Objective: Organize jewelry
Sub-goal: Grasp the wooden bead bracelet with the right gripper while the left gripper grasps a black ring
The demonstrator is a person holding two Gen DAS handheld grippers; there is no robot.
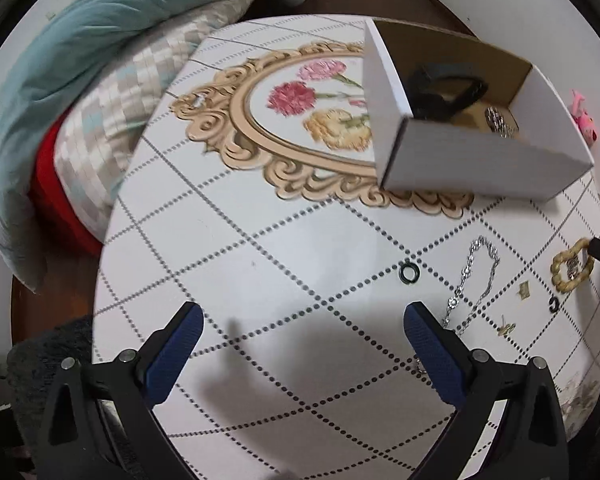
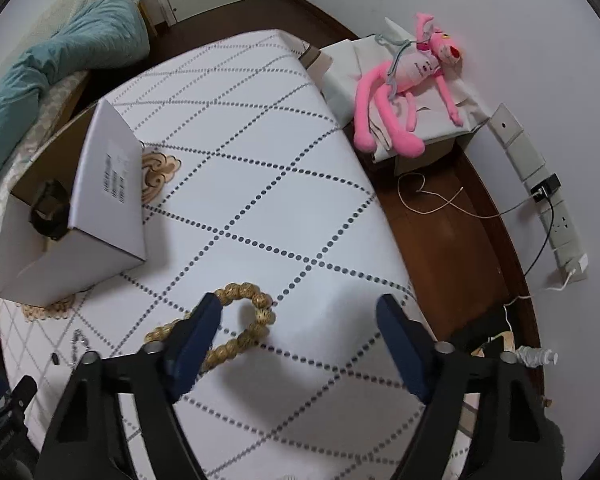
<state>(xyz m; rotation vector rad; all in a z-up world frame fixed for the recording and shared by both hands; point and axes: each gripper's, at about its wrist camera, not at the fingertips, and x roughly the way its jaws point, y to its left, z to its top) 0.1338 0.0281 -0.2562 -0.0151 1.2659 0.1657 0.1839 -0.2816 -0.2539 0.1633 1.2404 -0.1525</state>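
White dotted-lattice tabletop (image 1: 284, 240) beside teal bedding (image 1: 84, 32), over dark wood floor (image 2: 452, 216).

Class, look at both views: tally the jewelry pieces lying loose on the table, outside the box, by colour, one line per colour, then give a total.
Gold beaded bracelet: 1
Silver chain: 1
Black rings: 2
Small gold pieces: 2
Total: 6
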